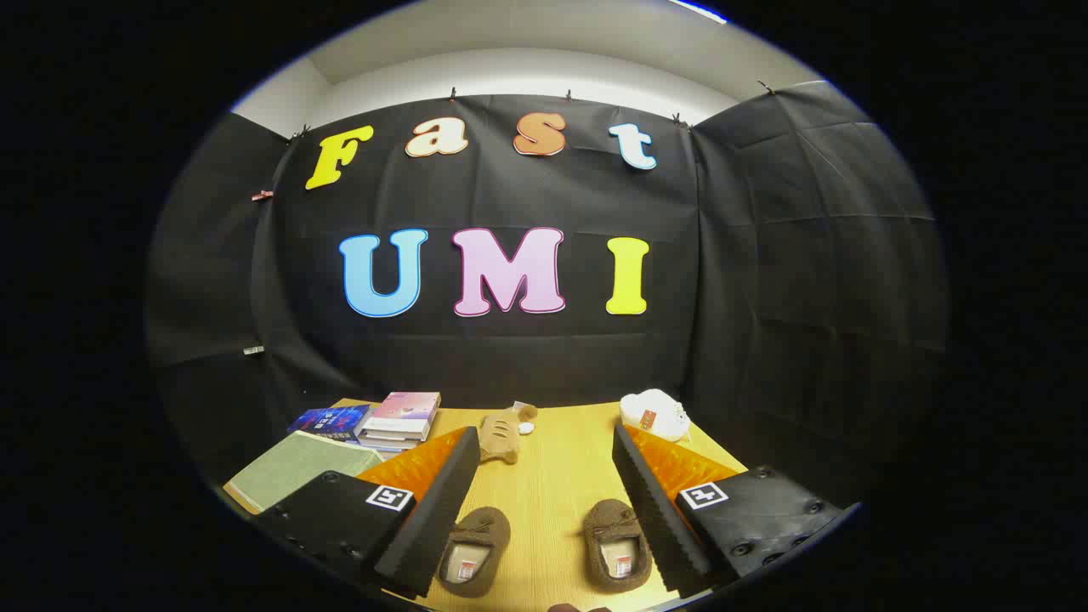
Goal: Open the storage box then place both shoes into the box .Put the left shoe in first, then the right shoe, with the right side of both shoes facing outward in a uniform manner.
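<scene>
Two brown slipper-like shoes lie on the wooden table, toes pointing away from me. The left shoe sits close by my left finger. Over by my right finger is the right shoe. My gripper is open wide above the table, and both shoes lie in the gap between the fingers, untouched. A flat grey-green thing, perhaps the folded storage box, lies to the left beyond my left finger.
A stack of books and a dark blue book sit at the back left. A tan plush toy lies at the back centre. A white plush item rests at the back right. Black cloth walls close the table in.
</scene>
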The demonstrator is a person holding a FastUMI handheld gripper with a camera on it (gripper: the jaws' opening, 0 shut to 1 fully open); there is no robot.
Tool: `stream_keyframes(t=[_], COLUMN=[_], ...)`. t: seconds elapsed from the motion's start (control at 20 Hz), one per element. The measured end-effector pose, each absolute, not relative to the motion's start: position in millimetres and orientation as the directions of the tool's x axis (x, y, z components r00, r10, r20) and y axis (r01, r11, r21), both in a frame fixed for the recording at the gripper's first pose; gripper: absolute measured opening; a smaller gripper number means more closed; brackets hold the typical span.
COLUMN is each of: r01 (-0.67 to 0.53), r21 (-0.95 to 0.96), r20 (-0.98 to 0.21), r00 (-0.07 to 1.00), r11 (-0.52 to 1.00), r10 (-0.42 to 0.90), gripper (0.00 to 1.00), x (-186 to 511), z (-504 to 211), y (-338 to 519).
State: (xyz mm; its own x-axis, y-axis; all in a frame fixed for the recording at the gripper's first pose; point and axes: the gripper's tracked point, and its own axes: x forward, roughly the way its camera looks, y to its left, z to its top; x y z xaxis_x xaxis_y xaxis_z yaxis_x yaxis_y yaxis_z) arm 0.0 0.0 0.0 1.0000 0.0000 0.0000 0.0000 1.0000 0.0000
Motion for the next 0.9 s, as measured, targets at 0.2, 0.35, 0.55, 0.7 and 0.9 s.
stream_keyframes(t=[0.2,0.35,0.55,0.7,0.9], r01=[-0.023,-0.067,-0.169,-0.225,-0.26], r21=[-0.039,-0.052,-0.044,-0.022,-0.016], r20=[-0.009,0.003,-0.021,-0.019,-0.036], r00=[1.0,0.998,0.985,0.974,0.965], r11=[0.999,0.996,0.985,0.974,0.965], r10=[0.023,0.067,0.169,0.224,0.259], gripper=[0.98,0.97,0.97,0.97,0.97], x=[11,19,22,22,23], z=[9,18,15,12,3], y=[-5,-8,-3,-3,-7])
